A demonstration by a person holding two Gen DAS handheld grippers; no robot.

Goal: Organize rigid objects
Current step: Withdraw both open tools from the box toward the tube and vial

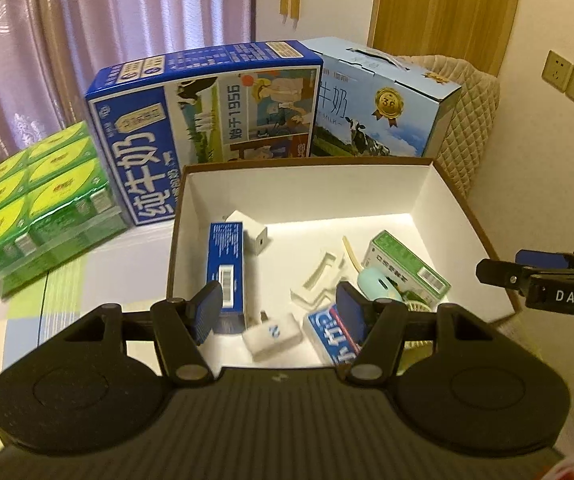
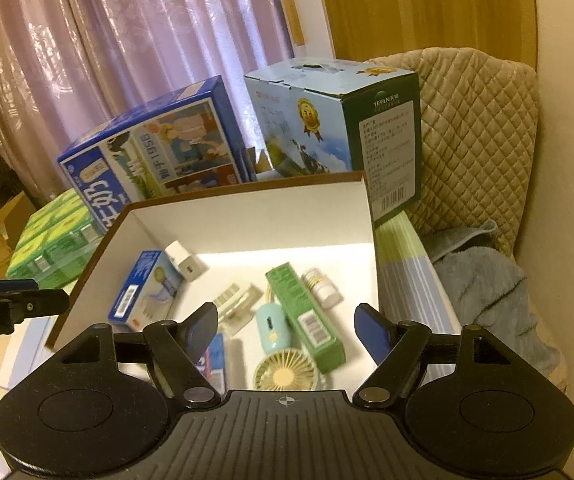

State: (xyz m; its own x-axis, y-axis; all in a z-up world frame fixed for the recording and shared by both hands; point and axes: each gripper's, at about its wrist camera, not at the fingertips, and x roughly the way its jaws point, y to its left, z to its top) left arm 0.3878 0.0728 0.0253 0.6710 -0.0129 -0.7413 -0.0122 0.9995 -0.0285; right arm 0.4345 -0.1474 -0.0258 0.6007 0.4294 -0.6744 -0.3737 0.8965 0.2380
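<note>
Both the left gripper [image 1: 279, 312] and right gripper [image 2: 287, 328] hang wide and empty over the white-lined cardboard box [image 1: 299, 188]; a careless dip could jostle the mint handheld fan [image 2: 277, 340].

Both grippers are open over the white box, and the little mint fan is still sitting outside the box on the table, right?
Not quite. Both the left gripper and right gripper are open and empty over the white box, but the mint fan lies inside the box, beside the long green carton. The right wrist view shows it clearly.
</note>
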